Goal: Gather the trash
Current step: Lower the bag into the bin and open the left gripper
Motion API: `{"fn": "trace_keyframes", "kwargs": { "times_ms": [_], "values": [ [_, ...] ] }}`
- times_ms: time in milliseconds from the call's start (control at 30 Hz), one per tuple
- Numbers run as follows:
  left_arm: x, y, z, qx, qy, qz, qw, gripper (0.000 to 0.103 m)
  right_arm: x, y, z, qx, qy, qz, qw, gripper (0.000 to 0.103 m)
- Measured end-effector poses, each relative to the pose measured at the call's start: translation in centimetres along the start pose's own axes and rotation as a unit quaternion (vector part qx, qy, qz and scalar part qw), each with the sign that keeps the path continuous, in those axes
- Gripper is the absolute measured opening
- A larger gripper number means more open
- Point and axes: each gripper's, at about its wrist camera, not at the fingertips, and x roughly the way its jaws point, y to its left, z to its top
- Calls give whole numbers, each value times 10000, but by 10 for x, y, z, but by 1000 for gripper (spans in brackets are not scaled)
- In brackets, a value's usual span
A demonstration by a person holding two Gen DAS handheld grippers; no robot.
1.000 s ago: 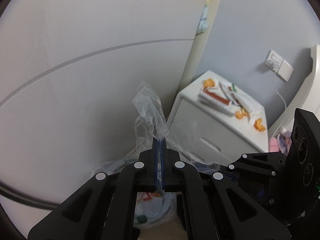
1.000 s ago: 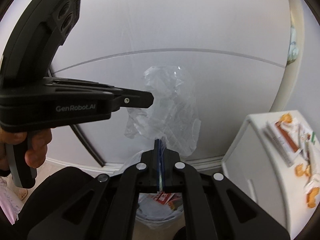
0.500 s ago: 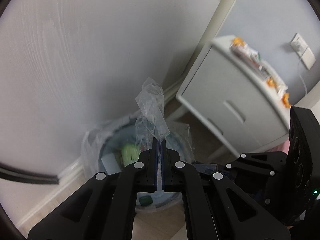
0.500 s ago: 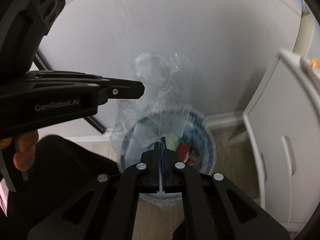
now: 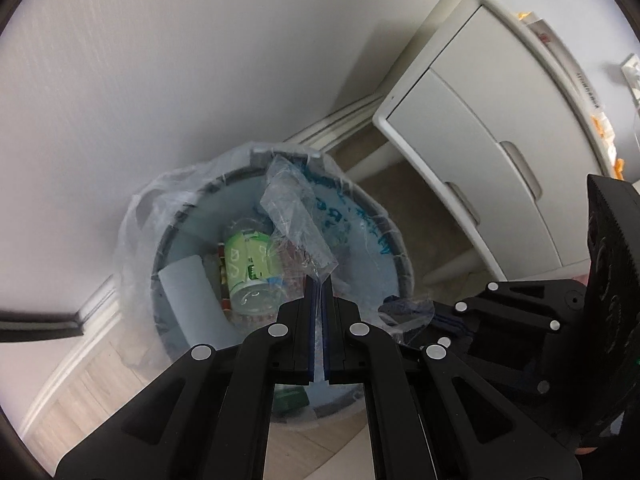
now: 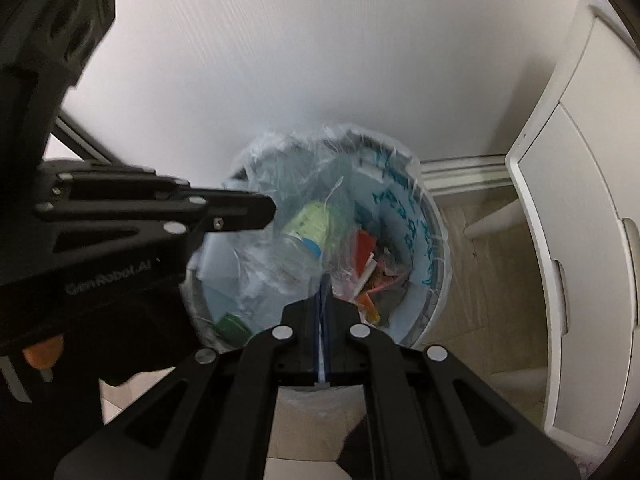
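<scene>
Trash bag film point(image 5: 298, 216) — clear plastic — is pinched in both tools, left tool point(image 5: 319, 284) and right tool point(image 6: 325, 280), just above the lined bin point(image 5: 404, 264) against the wall. Bagging step, probably — next, let the film go inside the rim.

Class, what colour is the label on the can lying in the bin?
Light green, on the can; clearest in the left wrist view.

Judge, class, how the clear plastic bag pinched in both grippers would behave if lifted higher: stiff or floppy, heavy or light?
Probably floppy: the clear plastic bag crumples and folds above the left gripper. Likely light for its size, since a thin pinch by the right gripper carries it. It may sag into the bin once released.
</scene>
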Motion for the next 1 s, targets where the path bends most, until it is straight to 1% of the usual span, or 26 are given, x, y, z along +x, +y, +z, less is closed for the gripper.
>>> {"fn": "trace_keyframes", "kwargs": {
  "times_ms": [200, 367, 433, 567, 667, 767, 933, 1000],
  "values": [
    [32, 12, 6, -70, 300, -14, 9995, 1, 26, -8, 3, -107, 138, -33, 9998, 4],
    [60, 24, 9, -178, 492, 22, 9986, 1, 51, -6, 3, -432, 309, -124, 9985, 4],
    [66, 27, 11, -226, 553, 14, 9982, 1, 59, -5, 2, -524, 363, -117, 9979, 4],
    [77, 31, 12, -165, 636, 64, 9978, 1, 71, 0, 1, -669, 432, -145, 9967, 4],
    [82, 33, 13, -173, 691, 82, 9974, 1, 78, 0, 0, -696, 479, -115, 9964, 4],
    [83, 35, 15, -179, 660, 70, 9976, 1, 81, 2, 3, -731, 443, -126, 9963, 4],
    [72, 37, 16, -94, 560, 113, 9983, 1, 79, 2, -1, -839, 326, -253, 9956, 3],
    [65, 35, 15, 28, 454, 202, 9988, 2, 75, 2, -3, -917, 281, -342, 9948, 3]
  ]
}}
